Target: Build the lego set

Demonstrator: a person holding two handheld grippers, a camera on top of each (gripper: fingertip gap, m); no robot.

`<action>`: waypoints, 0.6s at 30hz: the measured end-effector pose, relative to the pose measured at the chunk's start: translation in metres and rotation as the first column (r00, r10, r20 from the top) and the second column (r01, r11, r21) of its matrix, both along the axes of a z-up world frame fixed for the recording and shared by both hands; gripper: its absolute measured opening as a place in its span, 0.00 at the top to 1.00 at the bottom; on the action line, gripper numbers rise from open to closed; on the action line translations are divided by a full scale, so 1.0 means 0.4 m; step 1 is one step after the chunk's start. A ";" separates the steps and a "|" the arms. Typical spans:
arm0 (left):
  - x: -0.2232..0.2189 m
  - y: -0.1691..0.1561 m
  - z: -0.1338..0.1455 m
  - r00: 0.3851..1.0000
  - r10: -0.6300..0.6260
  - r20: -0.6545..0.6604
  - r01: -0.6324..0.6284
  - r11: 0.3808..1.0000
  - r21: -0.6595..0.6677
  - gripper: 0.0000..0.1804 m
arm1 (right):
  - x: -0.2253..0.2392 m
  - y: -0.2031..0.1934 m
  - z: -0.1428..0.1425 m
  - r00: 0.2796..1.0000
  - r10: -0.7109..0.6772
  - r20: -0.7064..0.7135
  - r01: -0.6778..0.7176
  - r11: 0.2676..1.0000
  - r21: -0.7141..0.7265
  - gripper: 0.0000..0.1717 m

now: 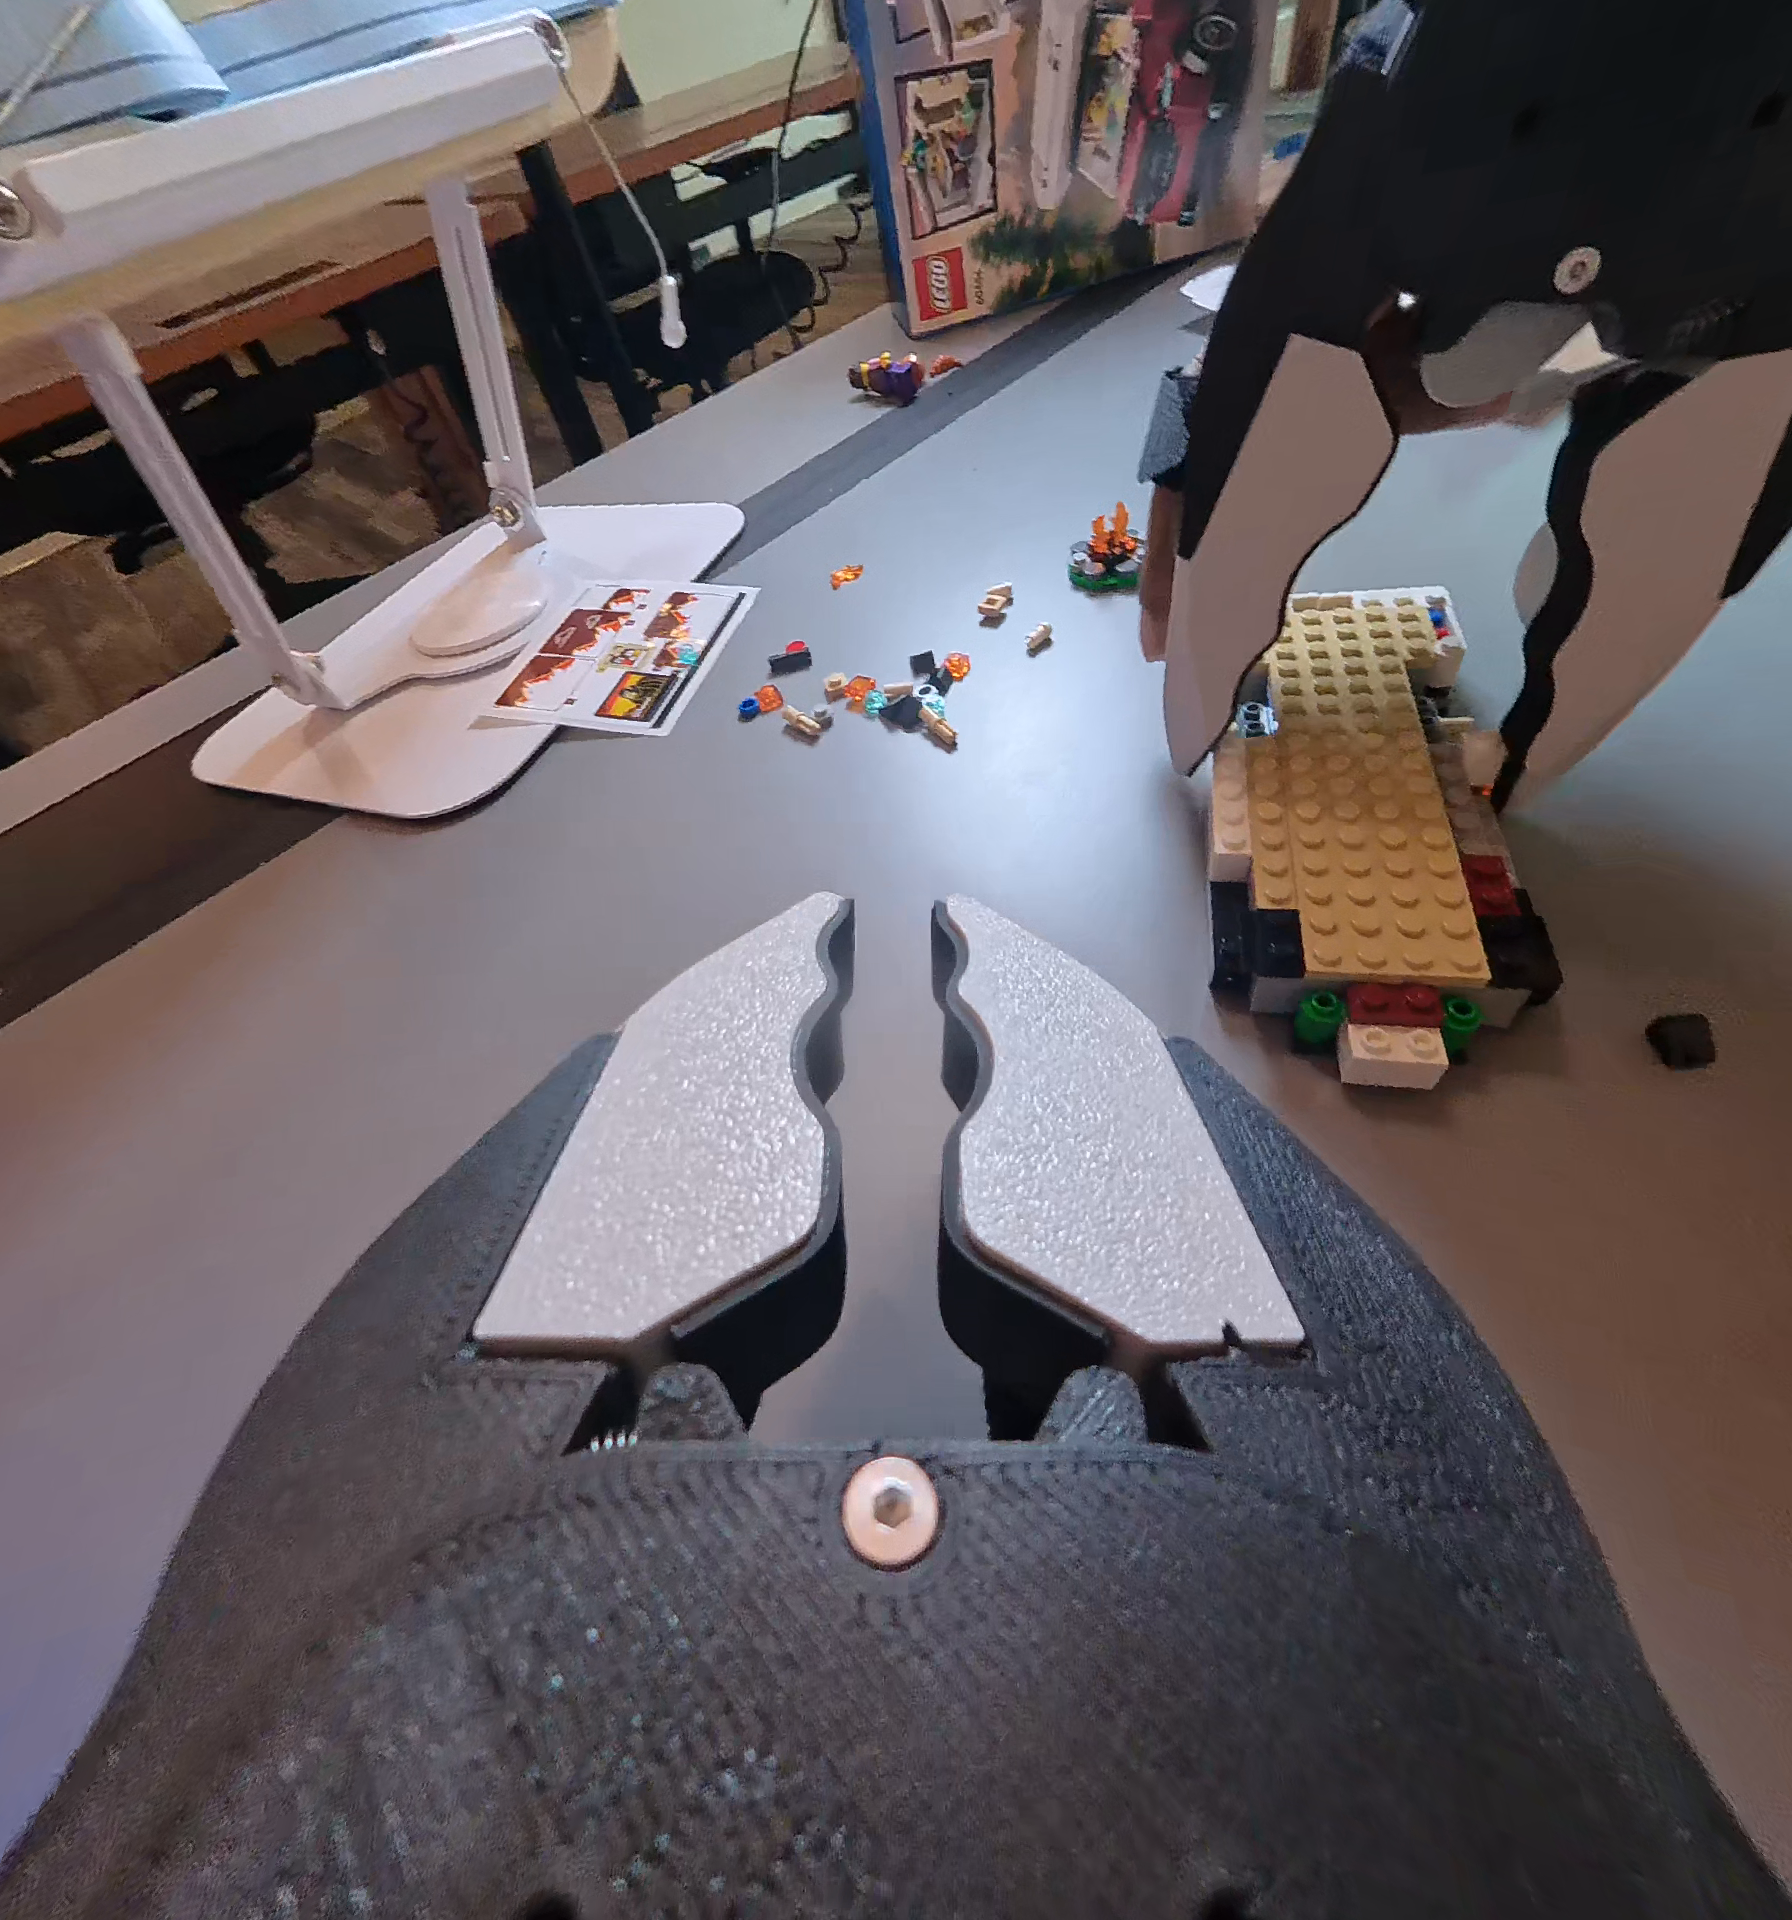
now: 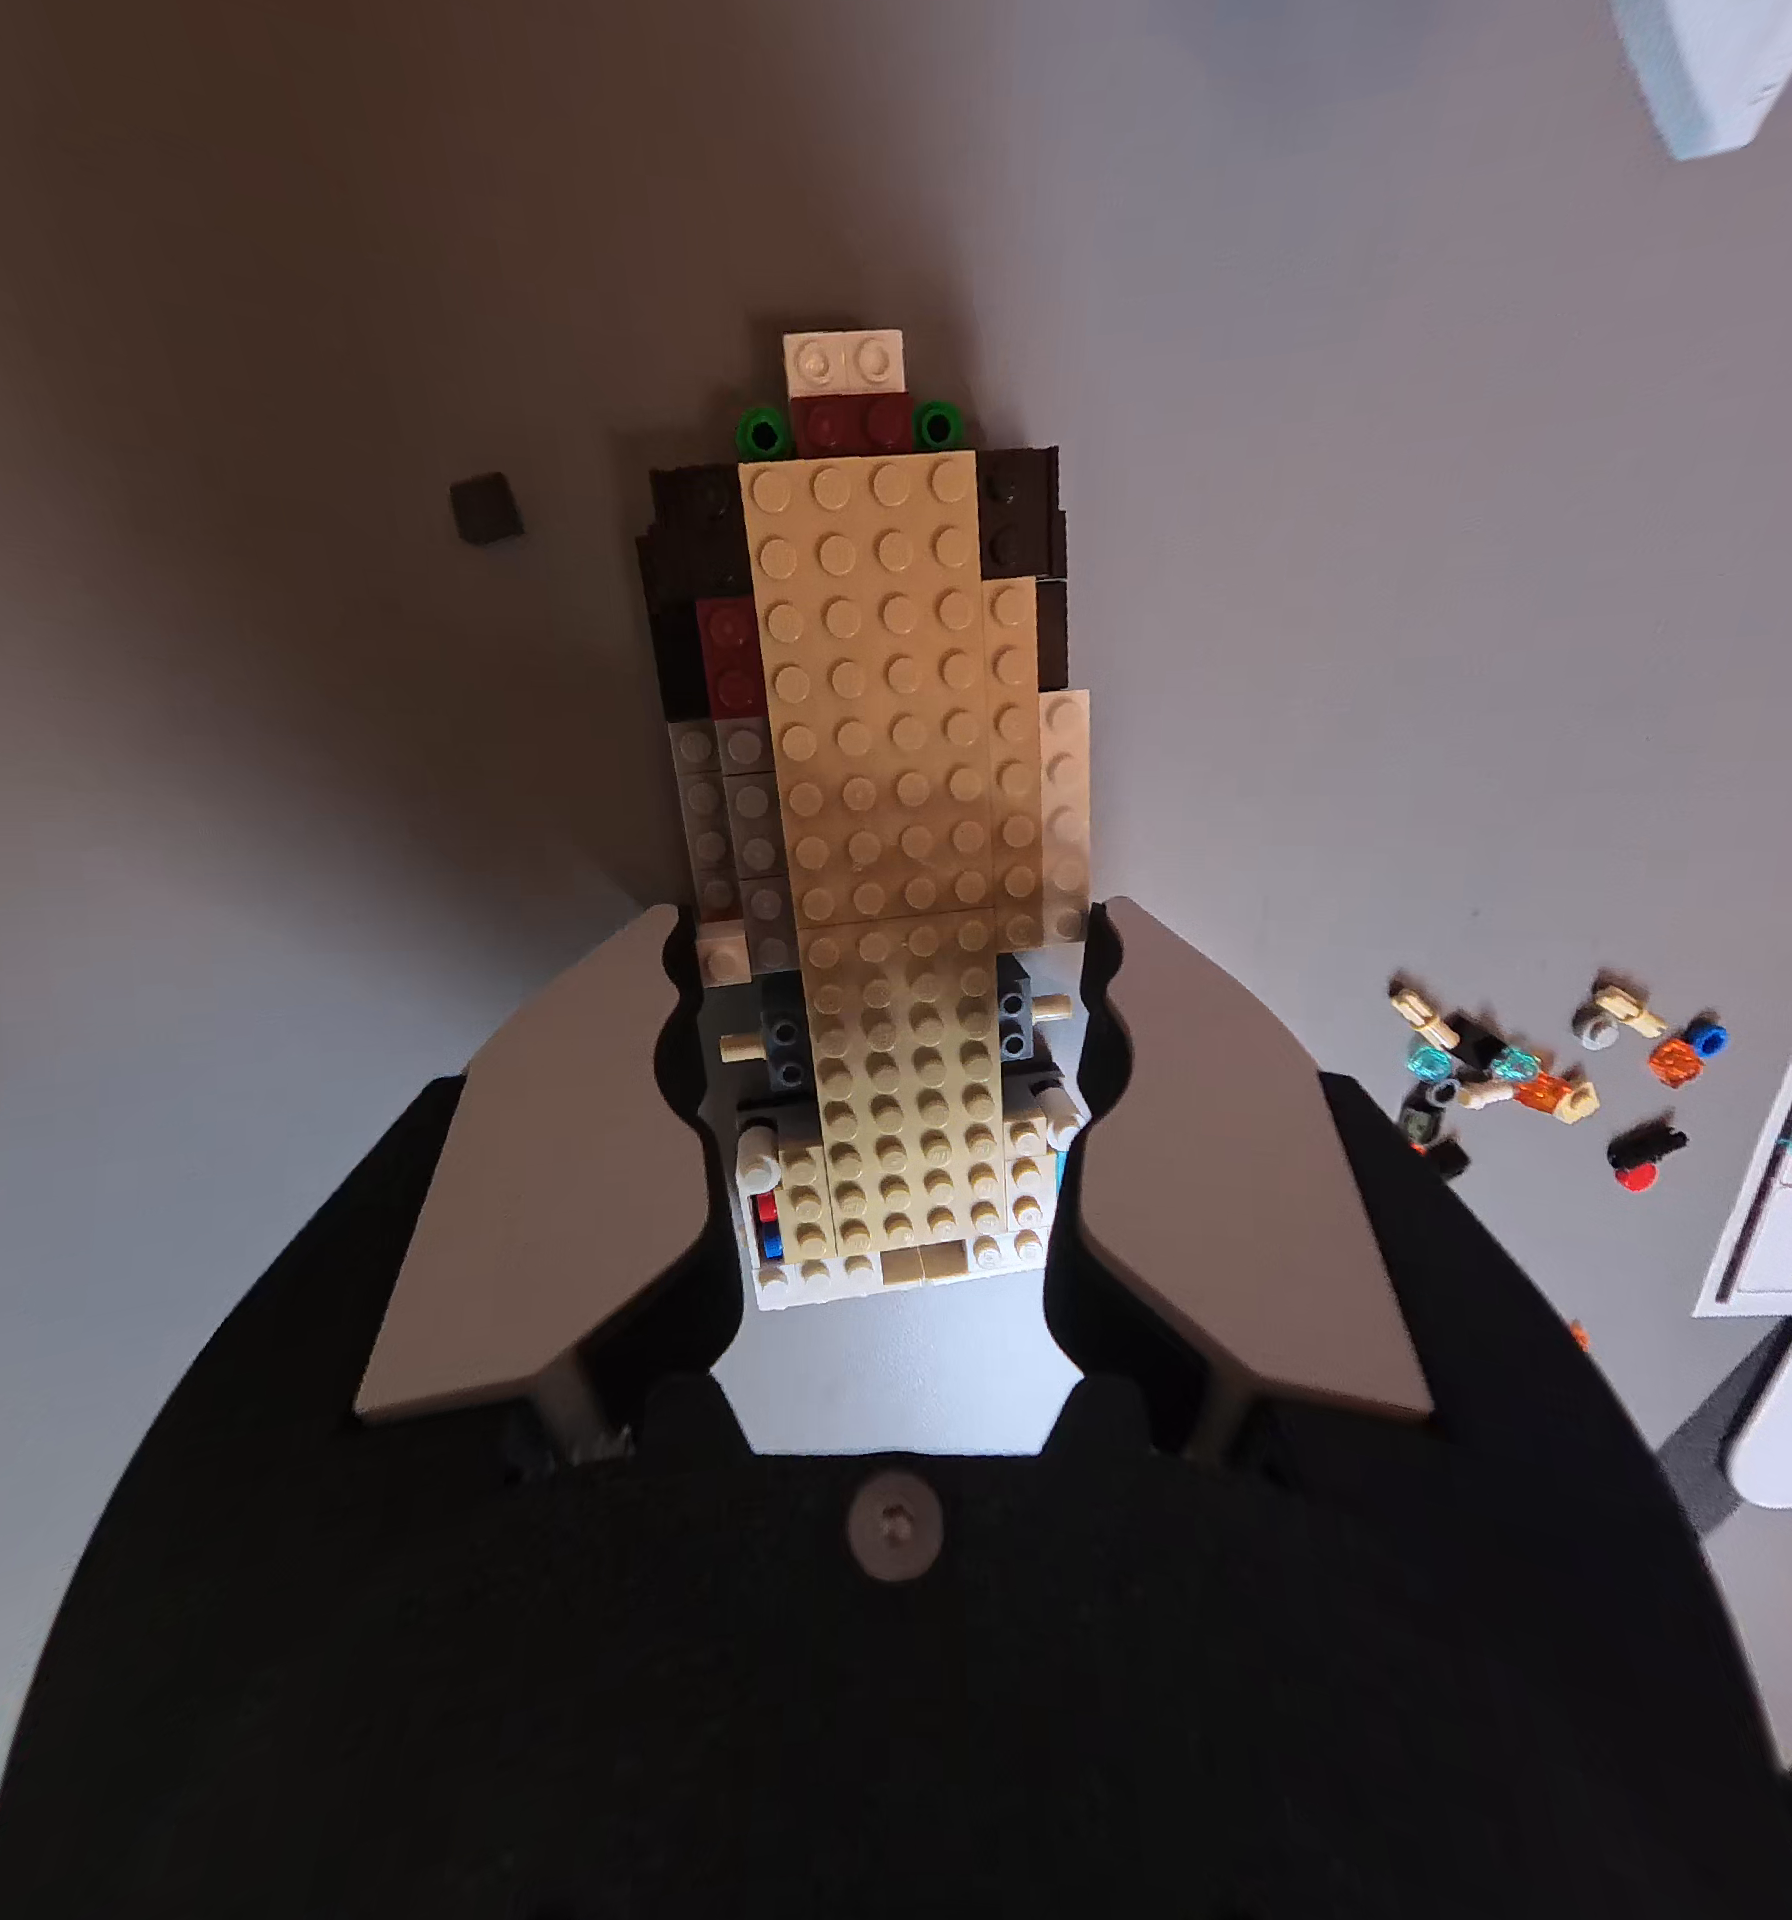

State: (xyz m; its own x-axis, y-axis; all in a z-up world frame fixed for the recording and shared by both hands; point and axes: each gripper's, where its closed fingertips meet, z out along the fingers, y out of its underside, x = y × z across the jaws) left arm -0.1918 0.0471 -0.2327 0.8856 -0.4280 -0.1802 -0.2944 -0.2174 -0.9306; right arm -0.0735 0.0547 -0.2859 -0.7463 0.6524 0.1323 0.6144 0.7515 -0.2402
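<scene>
Bricks form a long tan-topped model (image 2: pixel 876 790) lying on the table (image 1: pixel 663 935); my right claw (image 2: pixel 887 935) straddles its near end, spread wide, pads not pressing. My left claw (image 1: pixel 892 914) hovers nearby, slightly parted and empty, while loose pieces (image 1: pixel 871 686) lie unplaced.

The left wrist view looks low and forward across the grey table (image 1: pixel 663 935), the brick model (image 1: pixel 1370 831) near on its right. The right wrist view looks steeply down, close over the same brick model (image 2: pixel 892 727). Both share the scattered small pieces (image 1: pixel 871 686).

Black ribbed gripper (image 1: pixel 892 914) bodies, grey wavy-edged fingers (image 1: pixel 705 1132), silver screw (image 1: pixel 889 1510)
</scene>
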 end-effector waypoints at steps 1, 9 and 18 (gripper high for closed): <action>0.010 -0.003 -0.005 1.000 -0.022 -0.008 0.022 1.000 -0.010 0.92 | 0.001 0.005 0.001 1.000 0.011 -0.009 -0.011 1.000 0.012 0.59; 0.064 -0.024 -0.033 0.986 -0.134 -0.095 0.129 0.990 -0.050 0.90 | 0.013 0.029 0.067 0.990 -0.009 -0.143 0.022 0.996 0.089 0.63; 0.049 -0.017 -0.032 0.990 -0.097 -0.104 0.093 0.995 -0.044 0.91 | -0.042 -0.070 0.041 0.994 -0.095 -0.044 0.088 0.987 -0.136 0.56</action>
